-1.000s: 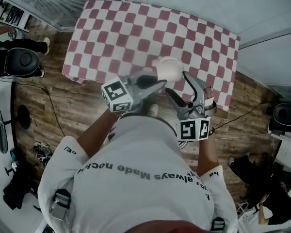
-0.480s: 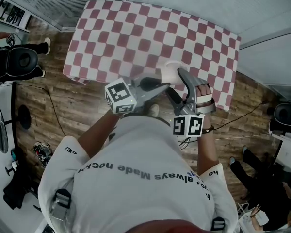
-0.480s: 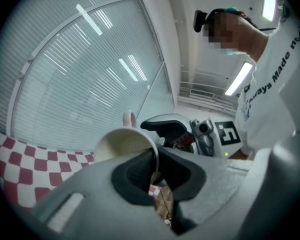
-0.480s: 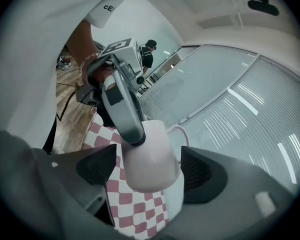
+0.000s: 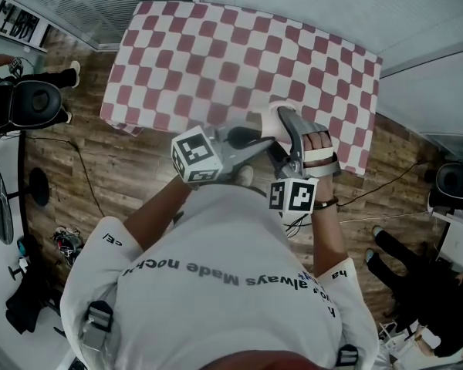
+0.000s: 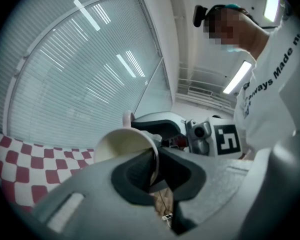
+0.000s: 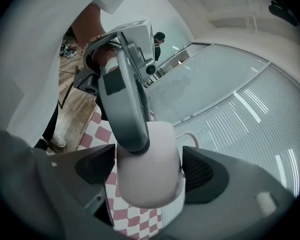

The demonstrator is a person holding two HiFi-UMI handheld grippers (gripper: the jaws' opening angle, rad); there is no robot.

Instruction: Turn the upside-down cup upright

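A pale cup [image 5: 273, 117] with a handle is held in the air over the near edge of the checkered table [image 5: 216, 45]. My left gripper [image 5: 256, 135] is shut on the cup's rim, one jaw inside the cream interior [image 6: 121, 145] and one outside. In the right gripper view the cup [image 7: 149, 171] lies between the jaws of my right gripper [image 5: 284, 126], which are opening, with a gap showing at the left pad. A left gripper finger [image 7: 130, 109] reaches over the cup's side there.
The red-and-white checkered cloth covers the whole table. Wooden floor [image 5: 116, 168] lies between me and the table. A dark chair [image 5: 27, 99] and a person's legs are at the left, more people at the lower right. Slatted blinds [image 6: 80, 69] stand behind the table.
My right gripper has rolled and shifted left and down, so that its jaws now lie around the cup. The left gripper and cup have barely moved.
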